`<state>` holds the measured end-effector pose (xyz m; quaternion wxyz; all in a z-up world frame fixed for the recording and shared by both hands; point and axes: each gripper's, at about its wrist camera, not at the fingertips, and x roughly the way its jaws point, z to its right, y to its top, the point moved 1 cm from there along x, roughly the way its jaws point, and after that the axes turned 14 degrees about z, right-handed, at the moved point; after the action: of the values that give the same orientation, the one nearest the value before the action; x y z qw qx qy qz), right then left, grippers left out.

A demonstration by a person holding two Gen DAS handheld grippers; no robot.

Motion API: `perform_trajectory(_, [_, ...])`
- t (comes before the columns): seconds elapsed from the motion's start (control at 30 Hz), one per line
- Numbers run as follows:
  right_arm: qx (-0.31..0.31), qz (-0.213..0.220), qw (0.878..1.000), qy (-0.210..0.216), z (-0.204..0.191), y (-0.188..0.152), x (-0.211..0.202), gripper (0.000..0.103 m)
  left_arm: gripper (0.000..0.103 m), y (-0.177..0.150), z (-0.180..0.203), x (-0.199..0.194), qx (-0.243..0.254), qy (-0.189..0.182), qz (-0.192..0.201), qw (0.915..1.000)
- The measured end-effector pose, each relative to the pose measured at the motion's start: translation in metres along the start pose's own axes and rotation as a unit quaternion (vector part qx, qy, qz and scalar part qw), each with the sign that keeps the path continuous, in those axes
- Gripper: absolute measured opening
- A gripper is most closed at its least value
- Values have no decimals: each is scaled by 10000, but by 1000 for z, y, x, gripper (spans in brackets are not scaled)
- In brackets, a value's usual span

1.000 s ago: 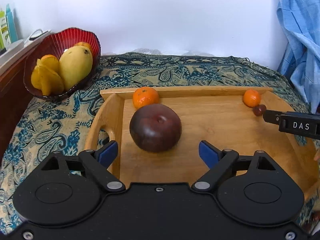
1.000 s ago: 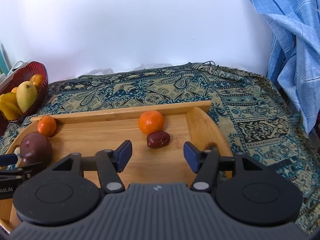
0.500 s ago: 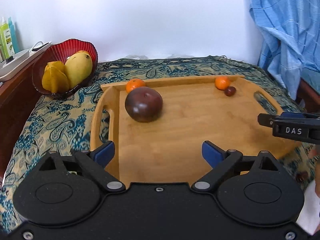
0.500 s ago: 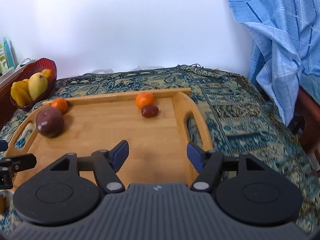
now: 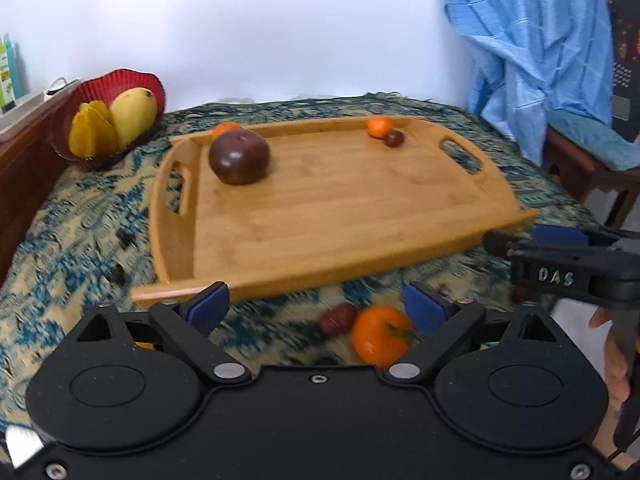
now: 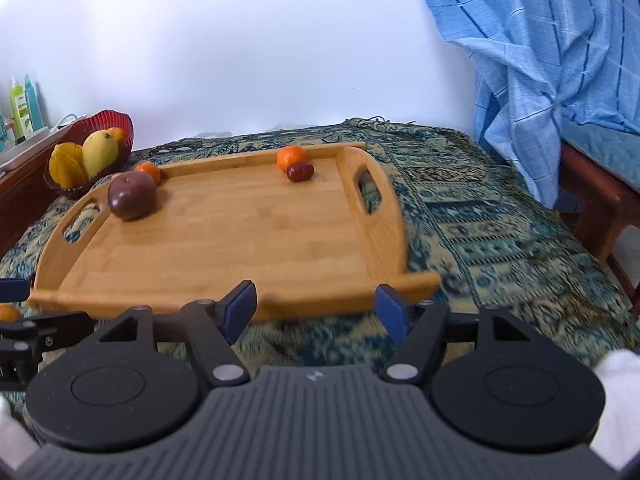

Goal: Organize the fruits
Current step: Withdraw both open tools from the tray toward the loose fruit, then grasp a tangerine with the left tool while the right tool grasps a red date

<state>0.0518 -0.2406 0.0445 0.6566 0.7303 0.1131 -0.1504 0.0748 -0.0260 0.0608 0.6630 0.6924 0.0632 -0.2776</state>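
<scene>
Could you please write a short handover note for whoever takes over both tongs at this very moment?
Left tongs: open, empty; jaws just closed a little.
Right tongs: open, empty.
Both sit in front of the wooden handled tray's near edge.
On tray: large dark purple round fruit, two small orange tangerines, small dark red date.
Off tray, on the patterned cloth by the left tongs: orange tangerine, dark red date.
Done: four fruits on tray.
Left: probably those two.

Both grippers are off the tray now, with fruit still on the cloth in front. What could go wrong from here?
The tangerine and small dark red fruit lie touching on the patterned cloth, so the open left gripper may nudge one while taking the other. Both are round and could roll. The right gripper, also open, hangs close beside the left; the two could collide.
</scene>
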Motion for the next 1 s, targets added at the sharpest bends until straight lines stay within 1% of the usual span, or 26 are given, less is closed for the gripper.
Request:
perform_trajectory(0.03, [-26,15,10000,-6,0,-3,-5,79,88,-3,2,-3,7,-20,-5,10000])
perform_trajectory(0.07, [-44,24,10000,-22,0,-5,-9,79,82,-6,5,-6,31,-39,-5,10000])
perform_trajectory(0.1, [-63,28,10000,-50,0,-9,-14,79,79,-9,8,-8,94,-56,-3,9999])
perform_trajectory(0.17, [-77,22,9999,-104,2,-14,-20,79,67,-14,14,-12,254,-120,2,9996])
perform_trajectory(0.2, [-85,4,9999,-120,3,-17,-24,76,63,-15,17,-12,328,-154,-6,9993])
perform_trajectory(0.23, [-109,-18,9999,-123,3,-20,-27,74,56,-17,21,-14,391,-197,-27,9990])
perform_trajectory(0.27, [-131,-29,9998,-141,3,-22,-29,72,53,-19,23,-14,413,-246,-59,9988])
perform_trajectory(0.33, [-196,-38,9997,-152,2,-26,-32,60,52,-21,26,-13,394,-370,-131,9985])
perform_trajectory(0.37, [-236,-41,9996,-150,1,-28,-34,57,51,-21,26,-11,377,-398,-150,9984])
perform_trajectory(0.4, [-273,-48,9995,-127,1,-29,-35,51,51,-21,27,-11,365,-400,-158,9984])
perform_trajectory(0.43, [-304,-72,9995,-88,0,-31,-35,48,51,-21,27,-8,359,-403,-166,9984])
perform_trajectory(0.53, [-351,-105,9993,-63,-2,-33,-33,46,50,-20,27,0,292,-424,-248,9984])
perform_trajectory(0.77, [-390,-183,9991,-62,-4,-37,-25,46,49,-22,28,15,117,-466,-435,9979])
perform_trajectory(0.9, [-435,-213,9988,-58,-5,-39,-22,42,46,-24,31,21,85,-490,-501,9975])
perform_trajectory(1.0, [-433,-204,9988,-38,-6,-40,-21,38,40,-26,32,26,47,-438,-554,9975])
